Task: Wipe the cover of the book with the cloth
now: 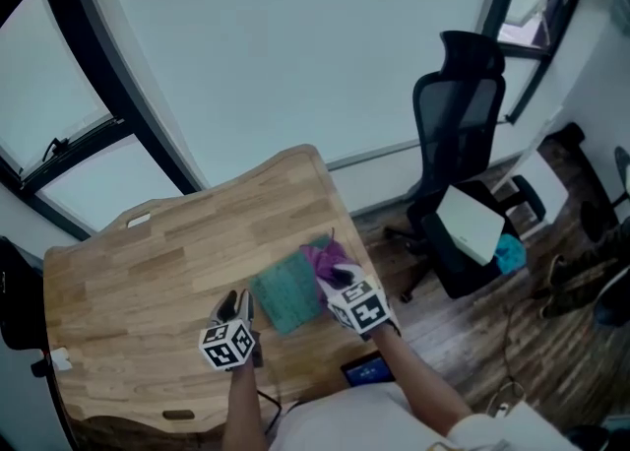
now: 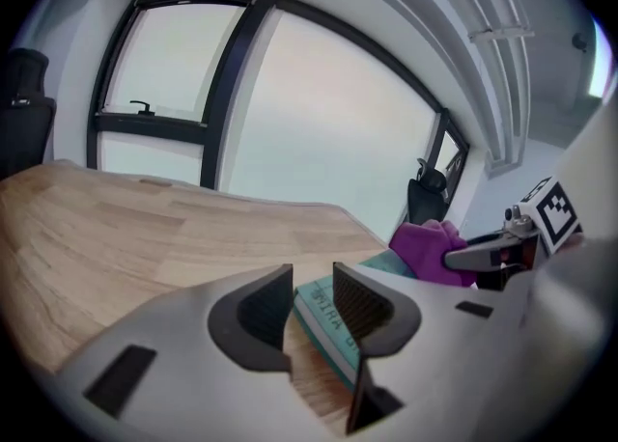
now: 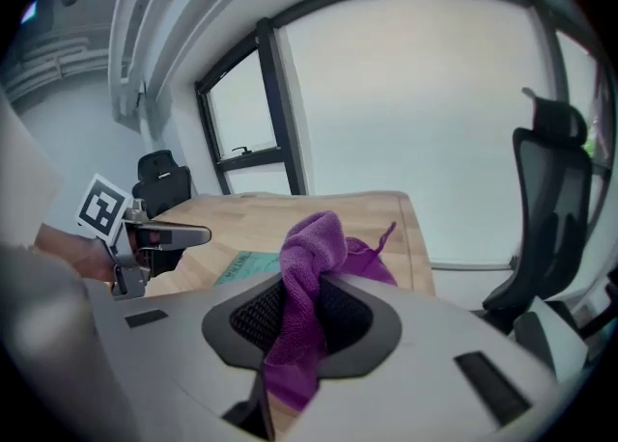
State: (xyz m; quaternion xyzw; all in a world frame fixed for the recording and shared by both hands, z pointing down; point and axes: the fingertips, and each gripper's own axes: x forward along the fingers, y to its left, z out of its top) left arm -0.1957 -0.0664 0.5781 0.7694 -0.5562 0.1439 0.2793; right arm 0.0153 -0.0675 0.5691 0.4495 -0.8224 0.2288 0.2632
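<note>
A teal book [image 1: 285, 293] lies flat on the wooden table [image 1: 148, 262], near its right front part. My right gripper [image 1: 337, 280] is shut on a purple cloth [image 1: 323, 259], which hangs bunched between the jaws [image 3: 307, 300] at the book's far right corner. In the right gripper view the cloth [image 3: 314, 247] hides most of the book [image 3: 241, 264]. My left gripper [image 1: 236, 307] sits low at the book's left edge. Its jaws [image 2: 312, 281] stand a little apart, and the book's near corner [image 2: 328, 317] shows in the gap. I cannot tell whether they touch it.
The table's right edge runs just beyond the book. A black office chair [image 1: 458, 124] with a white box [image 1: 471, 223] on its seat stands to the right on the wooden floor. A small lit screen [image 1: 369, 370] lies below the table's front edge. Large windows rise behind.
</note>
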